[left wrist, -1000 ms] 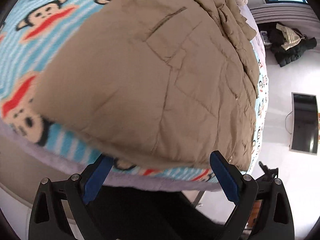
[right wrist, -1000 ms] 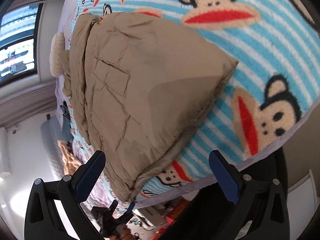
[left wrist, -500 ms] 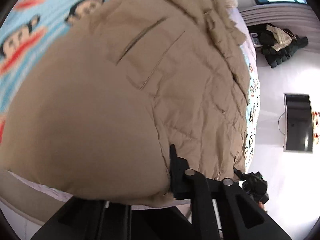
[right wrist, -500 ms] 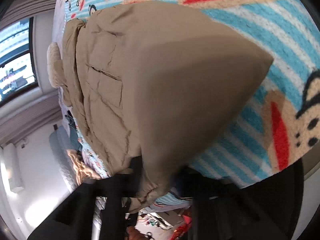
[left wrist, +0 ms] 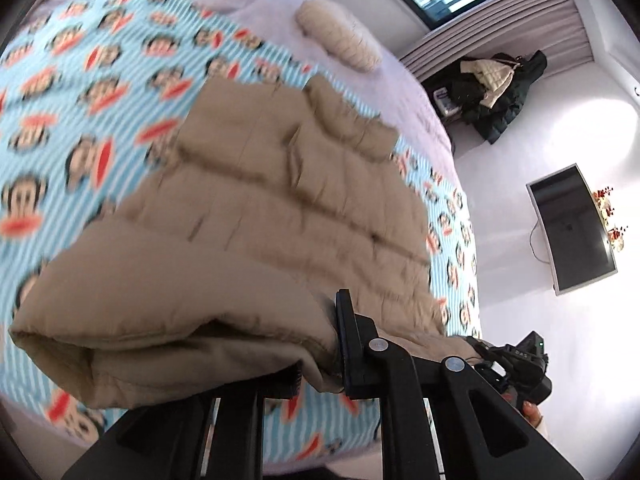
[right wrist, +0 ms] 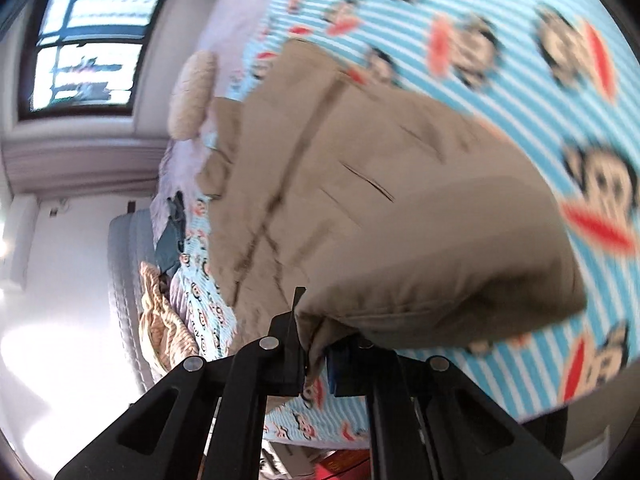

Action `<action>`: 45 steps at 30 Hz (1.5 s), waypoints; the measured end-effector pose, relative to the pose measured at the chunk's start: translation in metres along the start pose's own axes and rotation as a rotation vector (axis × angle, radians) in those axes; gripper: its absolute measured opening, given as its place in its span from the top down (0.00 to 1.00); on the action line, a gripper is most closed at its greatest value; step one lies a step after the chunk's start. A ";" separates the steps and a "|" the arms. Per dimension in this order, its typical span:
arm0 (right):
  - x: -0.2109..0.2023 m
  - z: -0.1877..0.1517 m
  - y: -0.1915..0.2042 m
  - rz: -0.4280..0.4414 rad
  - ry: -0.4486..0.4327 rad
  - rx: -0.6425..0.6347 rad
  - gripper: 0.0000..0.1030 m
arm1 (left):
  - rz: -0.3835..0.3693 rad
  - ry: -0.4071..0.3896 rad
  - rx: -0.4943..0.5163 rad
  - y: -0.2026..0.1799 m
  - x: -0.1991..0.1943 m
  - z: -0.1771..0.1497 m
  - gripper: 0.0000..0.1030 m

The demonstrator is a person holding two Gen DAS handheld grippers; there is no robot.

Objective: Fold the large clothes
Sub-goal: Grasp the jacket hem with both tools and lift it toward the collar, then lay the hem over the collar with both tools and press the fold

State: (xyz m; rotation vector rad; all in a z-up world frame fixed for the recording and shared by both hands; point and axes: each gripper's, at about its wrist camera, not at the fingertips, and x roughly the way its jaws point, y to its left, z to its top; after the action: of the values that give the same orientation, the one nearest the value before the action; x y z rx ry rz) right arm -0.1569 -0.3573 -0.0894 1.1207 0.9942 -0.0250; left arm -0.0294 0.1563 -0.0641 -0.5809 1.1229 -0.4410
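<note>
1. Left gripper [left wrist: 320, 364]: jaws clamped on tan jacket [left wrist: 280, 216] hem corner.
2. Right gripper [right wrist: 316, 356]: jaws pinching the other hem corner.
3. Jacket hem lifted; rest lies on monkey-print blanket [left wrist: 80, 92] on bed.

Daylight from the dark-framed window [right wrist: 86, 44] washes my right view, blowing out the white wall [right wrist: 52, 280]. Motion blur smears the monkey-print striped blanket [left wrist: 100, 92] and the tan quilted jacket [left wrist: 280, 200]. Fisheye curvature bends both views into black corners.
</note>
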 end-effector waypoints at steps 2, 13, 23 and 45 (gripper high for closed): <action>0.005 0.023 0.024 0.011 -0.005 -0.045 0.92 | 0.008 -0.028 0.027 -0.013 0.002 0.023 0.85; 0.060 0.153 0.128 0.042 0.025 -0.261 0.92 | 0.162 -0.157 0.095 -0.068 0.043 0.137 0.85; 0.156 0.222 0.143 -0.074 0.056 -0.299 0.92 | 0.290 -0.123 0.085 -0.030 0.137 0.206 0.85; 0.193 0.231 0.139 -0.163 -0.044 -0.384 0.47 | 0.309 -0.191 0.235 -0.011 0.169 0.216 0.27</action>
State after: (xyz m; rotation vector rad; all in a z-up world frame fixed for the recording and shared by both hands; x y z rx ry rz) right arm 0.1742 -0.3793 -0.1002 0.6849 0.9987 0.0103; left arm 0.2332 0.0921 -0.1088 -0.2317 0.9409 -0.2393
